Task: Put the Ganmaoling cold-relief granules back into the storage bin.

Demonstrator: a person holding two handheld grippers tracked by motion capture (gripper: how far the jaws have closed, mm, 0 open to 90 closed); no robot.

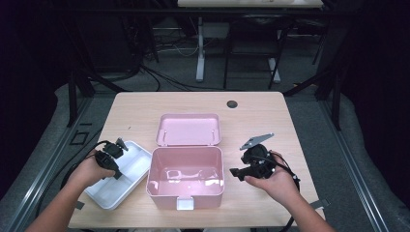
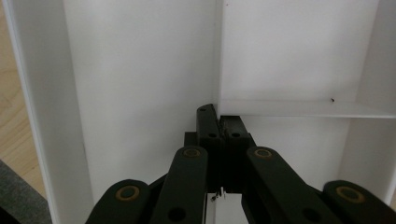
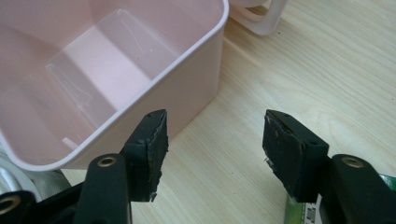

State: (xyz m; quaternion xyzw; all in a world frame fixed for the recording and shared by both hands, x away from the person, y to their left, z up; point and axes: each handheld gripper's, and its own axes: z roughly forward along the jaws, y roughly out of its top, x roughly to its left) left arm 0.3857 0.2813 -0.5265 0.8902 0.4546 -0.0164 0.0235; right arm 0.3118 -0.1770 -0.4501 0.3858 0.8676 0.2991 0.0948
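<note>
At the table's near left, your left gripper [image 1: 117,170] is clenched on the white tray's [image 1: 126,180] divider, not yet lifted into the pink box [image 1: 186,195]; your right gripper [image 3: 212,154] waits released.

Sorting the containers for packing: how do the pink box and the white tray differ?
The pink box is deep with one open cavity; the white tray is shallow and split by dividers. The left tongs are shut on a tray divider; the right tongs stand open beside the box. Both look empty.
</note>
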